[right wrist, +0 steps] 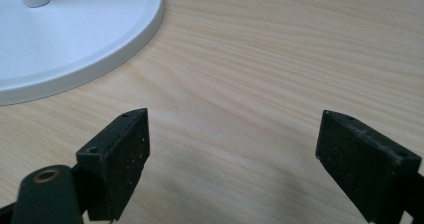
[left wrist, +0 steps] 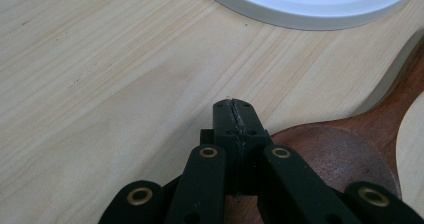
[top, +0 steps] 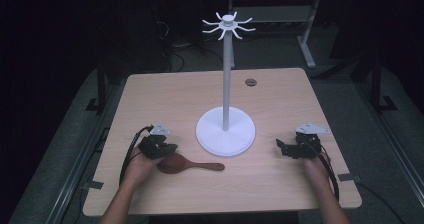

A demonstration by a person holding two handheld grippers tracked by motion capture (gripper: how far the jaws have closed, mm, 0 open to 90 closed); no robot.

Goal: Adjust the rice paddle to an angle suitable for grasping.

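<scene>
High view: pale wooden worktop (top: 280, 91), w/ a white stand (top: 226, 131) at centre: round base, tall pole, hook spokes on top. Dark wooden spoon (top: 187, 164) lies flat just in front of the base, bowl to the left, handle pointing right. Left gripper (top: 167, 149) sits over the spoon's bowl, jaws pressed fully together, nothing between them. Right gripper (top: 281, 146) rests near the worktop's right edge, well apart from the spoon, jaws wide & empty.
</scene>
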